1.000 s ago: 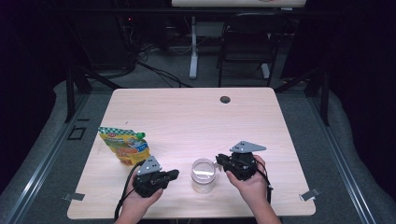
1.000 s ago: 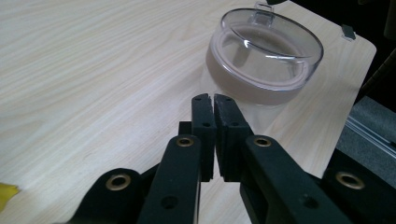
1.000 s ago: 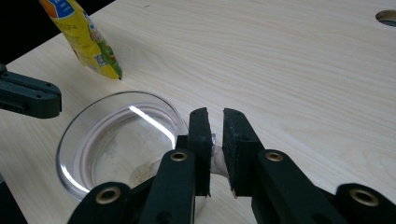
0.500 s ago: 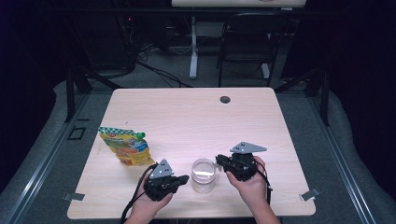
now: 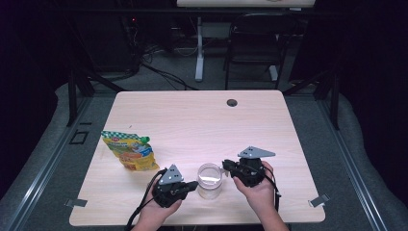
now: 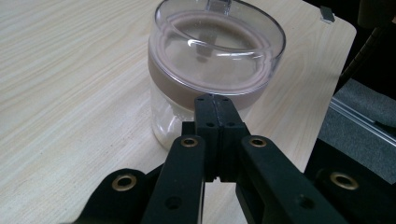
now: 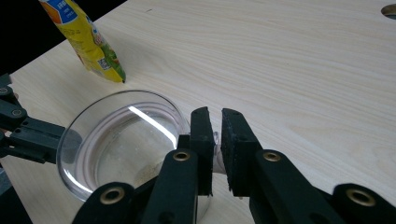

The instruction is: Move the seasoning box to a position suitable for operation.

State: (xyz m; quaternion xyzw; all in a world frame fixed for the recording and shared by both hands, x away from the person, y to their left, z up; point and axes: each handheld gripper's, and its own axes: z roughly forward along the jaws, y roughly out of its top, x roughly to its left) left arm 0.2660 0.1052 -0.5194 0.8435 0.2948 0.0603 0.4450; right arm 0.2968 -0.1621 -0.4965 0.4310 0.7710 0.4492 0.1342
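A clear round jar (image 5: 210, 183) with a clear lid (image 6: 219, 46) stands near the table's front edge, between my two grippers. My left gripper (image 5: 195, 184) is shut with nothing in it. In the left gripper view its closed tips (image 6: 212, 99) sit at the brownish seal band on the jar's side; whether they touch it I cannot tell. My right gripper (image 5: 225, 167) comes in from the jar's right. Its jaws (image 7: 215, 123) are shut on a small clear tab at the lid's (image 7: 116, 140) rim.
A yellow pouch (image 5: 131, 153) with a green cap lies left of the jar, also seen in the right gripper view (image 7: 84, 42). The light wooden table (image 5: 202, 120) has a cable hole (image 5: 232, 102) near its far edge. A chair and desk legs stand beyond.
My left gripper has slid right along the front edge up to the jar's side. The right gripper and the jar have stayed in place.
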